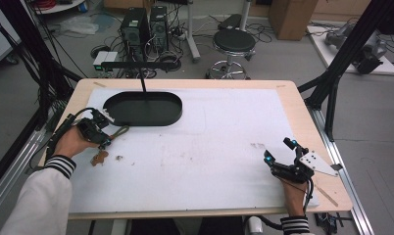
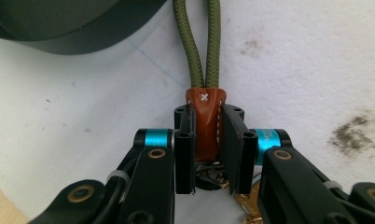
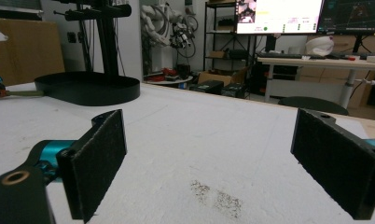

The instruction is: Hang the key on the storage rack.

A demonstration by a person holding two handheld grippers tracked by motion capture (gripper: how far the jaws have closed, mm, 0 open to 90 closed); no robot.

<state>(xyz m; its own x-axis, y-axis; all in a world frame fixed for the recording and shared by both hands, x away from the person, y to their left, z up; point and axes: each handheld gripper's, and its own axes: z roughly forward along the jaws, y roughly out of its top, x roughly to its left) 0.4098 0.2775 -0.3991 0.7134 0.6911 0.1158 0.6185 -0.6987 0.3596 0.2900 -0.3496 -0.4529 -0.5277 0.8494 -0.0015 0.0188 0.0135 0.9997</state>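
White padded tabletop [image 1: 200, 147], lab clutter behind. Left tool [image 2: 208, 140] at centre of the left gripper view: jaws closed on the brown leather tab [image 2: 204, 122] of a keychain, olive cord loop [image 2: 203, 42] running to the top edge. Black oval tray [image 1: 142, 108] sits just beyond, upper left of the high view. Right tool [image 1: 280, 154], lower right of the high view, jaws wide apart, nothing held, resting on the tabletop. Judgement: grip is square on the tab. Lift straight, keep pressure even so the leather won't slip, let the cord trail clear before moving over the tray rim.
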